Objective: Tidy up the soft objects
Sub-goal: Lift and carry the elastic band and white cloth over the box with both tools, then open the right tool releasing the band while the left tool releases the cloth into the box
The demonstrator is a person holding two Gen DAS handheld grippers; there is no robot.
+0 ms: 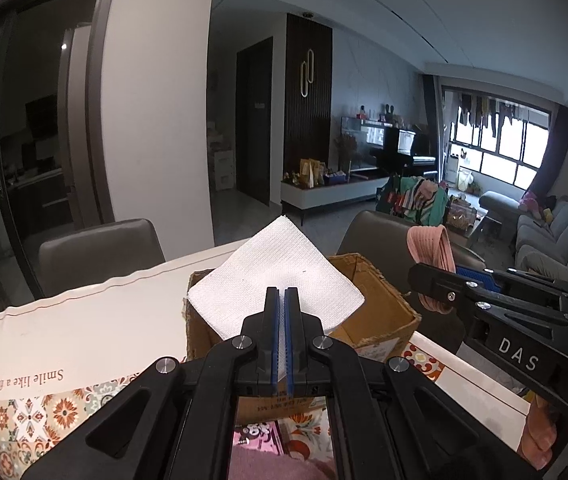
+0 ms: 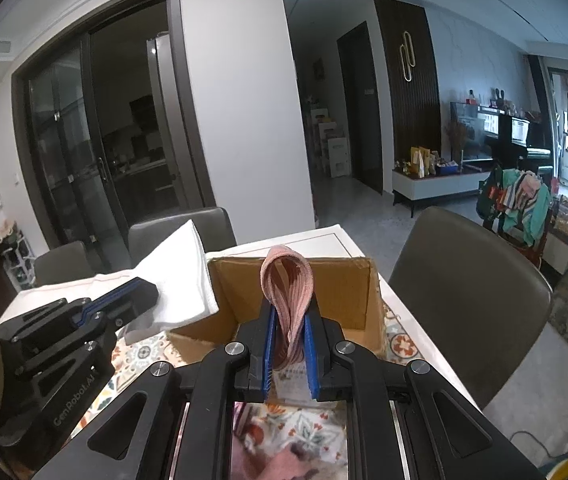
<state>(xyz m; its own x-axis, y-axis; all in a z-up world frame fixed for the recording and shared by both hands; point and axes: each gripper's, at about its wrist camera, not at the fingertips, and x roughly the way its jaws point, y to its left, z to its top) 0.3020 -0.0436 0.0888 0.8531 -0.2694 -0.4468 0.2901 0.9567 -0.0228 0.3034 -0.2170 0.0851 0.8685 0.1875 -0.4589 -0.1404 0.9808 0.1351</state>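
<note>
My left gripper (image 1: 282, 294) is shut on a folded white cloth (image 1: 274, 280) and holds it above the near left rim of an open cardboard box (image 1: 380, 312). My right gripper (image 2: 290, 312) is shut on a looped pink ribbed fabric piece (image 2: 286, 280) and holds it over the box (image 2: 340, 292). In the left wrist view the right gripper (image 1: 436, 276) sits to the right of the box with the pink fabric (image 1: 430, 242) sticking up. In the right wrist view the left gripper (image 2: 140, 290) is at the left with the white cloth (image 2: 176, 276).
The box stands on a table with a patterned floral cloth (image 1: 24, 416) and a white runner (image 1: 84, 328). More pink fabric (image 1: 260, 464) lies below the left gripper. Grey chairs (image 1: 100, 248) (image 2: 468, 280) stand around the table.
</note>
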